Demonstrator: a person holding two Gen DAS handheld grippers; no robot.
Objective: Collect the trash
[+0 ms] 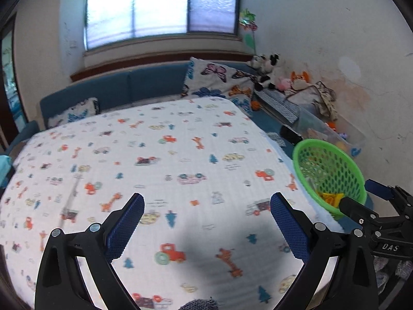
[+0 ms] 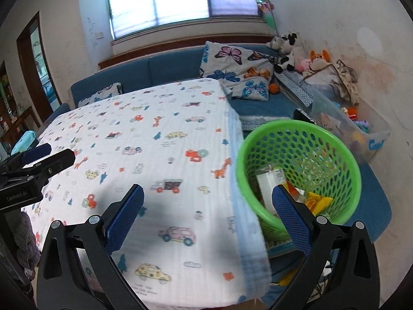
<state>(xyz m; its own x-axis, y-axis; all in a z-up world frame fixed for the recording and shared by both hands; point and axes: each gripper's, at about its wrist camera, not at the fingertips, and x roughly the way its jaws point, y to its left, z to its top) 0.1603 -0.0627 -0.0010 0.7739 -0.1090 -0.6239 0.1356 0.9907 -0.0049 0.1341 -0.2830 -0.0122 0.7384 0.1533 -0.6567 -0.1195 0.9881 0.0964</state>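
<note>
Right gripper (image 2: 207,201) spread empty, green basket (image 2: 343,139) holding likely wrappers (image 2: 318,201)

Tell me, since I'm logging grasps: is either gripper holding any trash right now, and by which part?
Nothing is held. The left gripper and right gripper are both open over the table cloth; the trash lies in the green basket.

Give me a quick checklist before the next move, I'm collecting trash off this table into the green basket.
1. Left tool open and empty: ok.
2. Right tool open and empty: ok.
3. Green basket upright beside the table's right edge: ok.
4. Room left in basket, with a yellow wrapper and white carton inside: ok.
5. Trash left on the patterned cloth: none visible.
6. Trash on the floor: cannot tell.
</note>
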